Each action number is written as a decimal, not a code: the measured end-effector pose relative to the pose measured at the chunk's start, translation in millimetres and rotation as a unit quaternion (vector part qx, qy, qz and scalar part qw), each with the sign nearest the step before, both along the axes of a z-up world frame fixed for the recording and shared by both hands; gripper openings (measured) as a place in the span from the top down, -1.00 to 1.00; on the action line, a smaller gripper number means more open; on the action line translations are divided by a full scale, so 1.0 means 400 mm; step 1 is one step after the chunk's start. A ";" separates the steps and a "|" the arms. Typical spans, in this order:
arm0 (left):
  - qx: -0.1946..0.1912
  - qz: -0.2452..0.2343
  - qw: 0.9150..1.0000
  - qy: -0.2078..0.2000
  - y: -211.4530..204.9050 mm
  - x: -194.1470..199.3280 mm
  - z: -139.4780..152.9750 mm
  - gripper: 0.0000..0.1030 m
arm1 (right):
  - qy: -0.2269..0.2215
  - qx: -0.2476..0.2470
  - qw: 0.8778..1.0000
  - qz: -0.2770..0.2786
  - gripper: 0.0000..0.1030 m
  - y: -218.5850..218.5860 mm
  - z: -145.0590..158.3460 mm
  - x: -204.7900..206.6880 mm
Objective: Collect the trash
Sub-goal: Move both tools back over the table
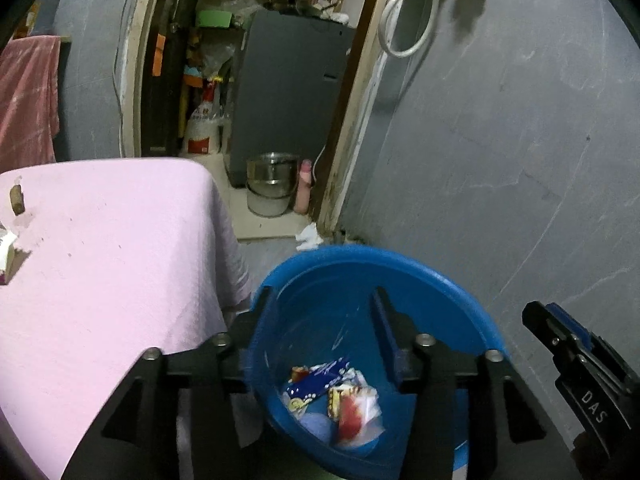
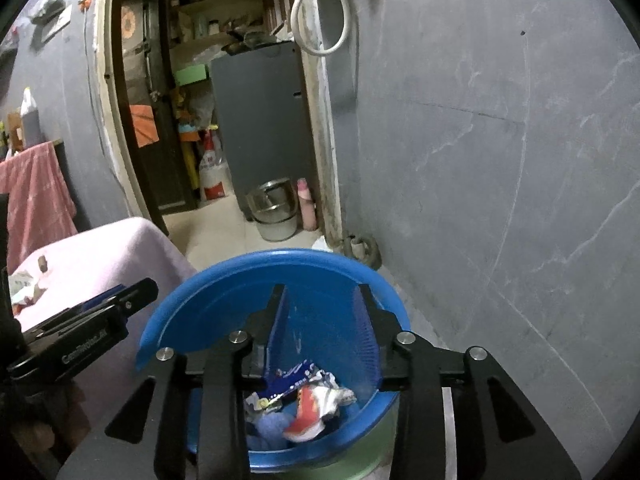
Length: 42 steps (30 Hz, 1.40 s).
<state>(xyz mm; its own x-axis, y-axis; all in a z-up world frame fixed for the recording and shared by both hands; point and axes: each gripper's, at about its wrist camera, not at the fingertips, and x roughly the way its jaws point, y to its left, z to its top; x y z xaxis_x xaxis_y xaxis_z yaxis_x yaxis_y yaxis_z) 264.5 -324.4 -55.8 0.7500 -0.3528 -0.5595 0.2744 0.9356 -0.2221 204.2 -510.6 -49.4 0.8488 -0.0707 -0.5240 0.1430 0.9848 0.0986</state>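
**Both tongs released over the blue bin**

The left tongs [image 1: 320, 300] and right tongs [image 2: 322, 292] hang above the blue bin [image 1: 400, 268], jaws parted with nothing between them. Just below, crumpled wrappers [image 1: 340, 396] lie loose in the bottom of the bin: a blue one, a red-and-white one. To the left, beside the bin, stands the worktop under a pink cloth [image 1: 120, 260], with scraps of litter [image 1: 8, 256] near its left edge. Farther off, a steel pot [image 1: 272, 170] sits in the doorway.
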 end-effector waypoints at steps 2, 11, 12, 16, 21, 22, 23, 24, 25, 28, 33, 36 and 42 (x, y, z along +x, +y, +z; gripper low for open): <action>-0.005 0.002 1.000 -0.013 0.004 -0.011 0.021 -0.01 | -0.017 0.002 1.000 -0.006 -0.02 -0.002 0.015 -0.012; -0.021 0.025 0.996 -0.083 0.081 -0.052 0.134 -0.79 | -0.081 0.014 0.996 -0.017 -0.57 0.009 0.095 -0.050; -0.021 0.025 0.996 -0.087 0.092 -0.055 0.145 -0.84 | -0.085 0.014 0.996 -0.016 -0.60 0.012 0.100 -0.051; -0.021 0.030 0.994 -0.105 0.137 -0.071 0.189 -0.89 | -0.111 0.019 0.994 -0.010 -0.90 0.033 0.131 -0.058; -0.015 0.037 0.991 -0.128 0.198 -0.098 0.230 -0.89 | -0.146 0.020 0.989 0.003 -1.00 0.078 0.173 -0.072; -0.013 0.040 0.990 -0.134 0.215 -0.104 0.239 -0.90 | -0.153 0.018 0.988 0.006 -1.00 0.092 0.181 -0.077; -0.011 0.043 0.990 -0.137 0.223 -0.106 0.242 -0.90 | -0.159 0.017 0.987 0.009 -1.00 0.104 0.188 -0.080; -0.010 0.046 0.989 -0.140 0.237 -0.110 0.249 -0.90 | -0.166 0.015 0.986 0.011 -1.00 0.117 0.196 -0.083; -0.010 0.050 0.988 -0.144 0.256 -0.116 0.256 -0.90 | -0.171 0.013 0.985 0.014 -1.00 0.130 0.204 -0.086; -0.008 0.061 0.987 -0.149 0.306 -0.131 0.269 -0.90 | -0.187 0.010 0.982 0.026 -1.00 0.168 0.228 -0.092; 0.000 0.084 0.987 -0.140 0.408 -0.144 0.290 -0.90 | -0.205 0.009 0.978 0.048 -1.00 0.237 0.256 -0.090; -0.003 0.101 0.987 -0.123 0.470 -0.147 0.290 -0.90 | -0.207 0.011 0.977 0.059 -1.00 0.288 0.257 -0.079; 0.004 0.138 0.984 -0.113 0.588 -0.170 0.279 -0.90 | -0.198 0.021 0.975 0.094 -1.00 0.391 0.260 -0.041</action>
<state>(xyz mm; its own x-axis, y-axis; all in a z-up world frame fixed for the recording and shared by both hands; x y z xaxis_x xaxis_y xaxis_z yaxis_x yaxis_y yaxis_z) 196.6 -89.1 56.0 0.9217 -0.1149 -0.3704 0.0517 0.9830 -0.1764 187.7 -354.3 54.8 0.9810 0.1211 -0.1515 -0.0981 0.9837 0.1510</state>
